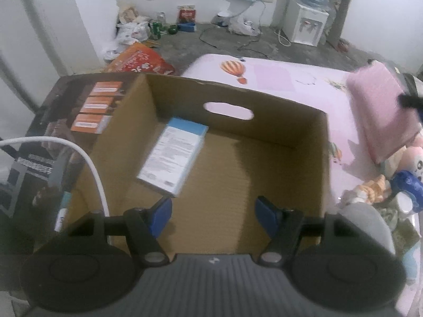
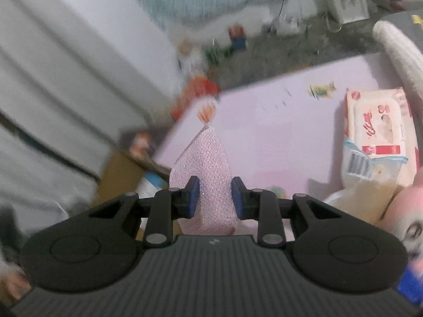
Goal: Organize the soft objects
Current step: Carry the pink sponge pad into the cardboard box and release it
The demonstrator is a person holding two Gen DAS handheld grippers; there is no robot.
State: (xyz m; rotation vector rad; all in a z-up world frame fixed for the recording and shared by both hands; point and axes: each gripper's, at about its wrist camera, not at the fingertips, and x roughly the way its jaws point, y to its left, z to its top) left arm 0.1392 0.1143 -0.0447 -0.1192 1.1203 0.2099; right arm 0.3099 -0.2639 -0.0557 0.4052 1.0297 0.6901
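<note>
The right tongs [image 2: 215,198] were pinched on a pink sponge cloth [image 2: 205,174], both blue pads pressed into its sides near the lower end, the rest rising to a folded point above the pink sheet [image 2: 277,132]. It looked light and limp, textured enough not to slip, and likely to flop or swing if carried fast; a grip across the middle of the fold seemed the safest hold. The left tongs [image 1: 212,215] stood wide apart and held nothing, poised over the open cardboard box [image 1: 264,163]. One flat blue-and-white packet [image 1: 173,155] lay inside, towards the left wall. From that side the same pink cloth [image 1: 380,113] hung in the air to the right of the box, not yet over it. On the sheet I counted one pack of wet wipes [image 2: 378,134]. The heap of soft toys [image 1: 391,182] by the box was too blurred and crowded to count.
</note>
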